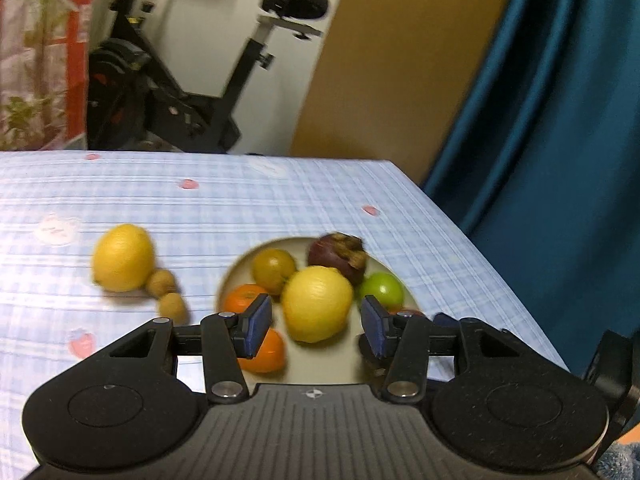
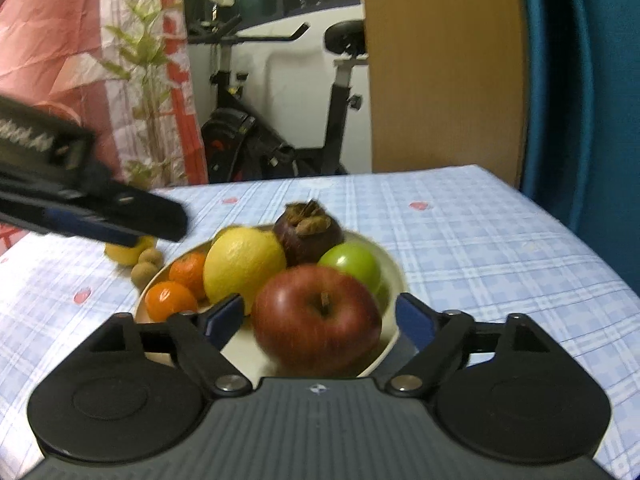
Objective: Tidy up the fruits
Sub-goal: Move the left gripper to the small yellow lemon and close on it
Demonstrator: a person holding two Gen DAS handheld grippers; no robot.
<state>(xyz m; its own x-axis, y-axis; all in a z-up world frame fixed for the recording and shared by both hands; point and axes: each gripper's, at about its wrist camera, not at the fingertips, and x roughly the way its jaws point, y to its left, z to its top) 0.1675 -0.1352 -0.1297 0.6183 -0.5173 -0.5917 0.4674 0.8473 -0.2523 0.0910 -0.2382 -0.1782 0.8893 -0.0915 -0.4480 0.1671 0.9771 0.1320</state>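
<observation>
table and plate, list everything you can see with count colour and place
plate: 1, cream, on the table
lemon: 2, yellow, one on the plate, one on the cloth left of it
apple: 1, red, front of the plate
green fruit: 1, green, right side of the plate
purple fruit: 1, dark purple, back of the plate
oranges: 2, orange, left side of the plate
yellow-brown fruit: 1, back of the plate
brown nuts: 2, beside the loose lemon
tablecloth: 1, blue check
exercise bike: 1, black, behind the table
left claw: open, over the plate
right claw: open, around the apple
</observation>
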